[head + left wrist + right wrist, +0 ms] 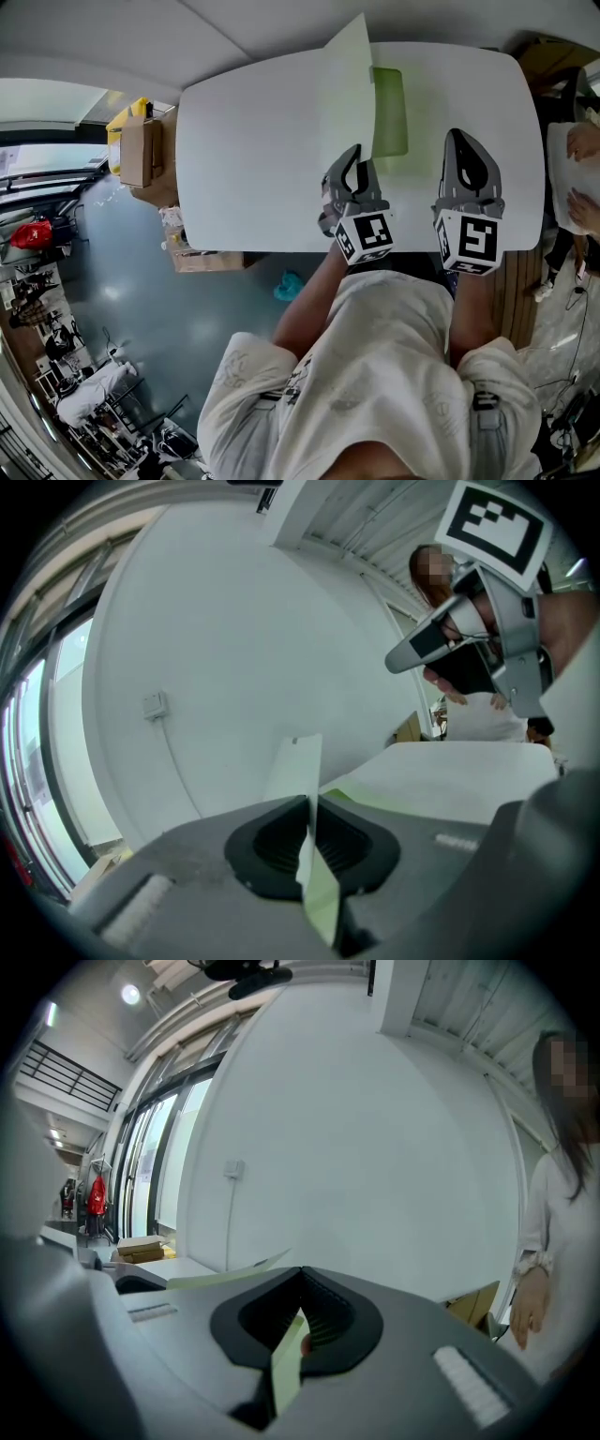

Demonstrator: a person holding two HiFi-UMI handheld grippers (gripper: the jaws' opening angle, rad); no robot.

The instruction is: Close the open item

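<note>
A: Progress on the pale green thin plastic folder?
B: Not closed yet; it lies open on the white round-cornered table, its left cover tilted steeply up off the top

A: Held by what?
B: The left gripper is clamped on that cover's near edge, jaws tight on the sheet; the right gripper is likewise pinched on a pale green strip, seemingly the folder's other leaf

A: So what's left?
B: I'd judge the raised cover must swing rightward and lie flat on the green half; then both let go
</note>
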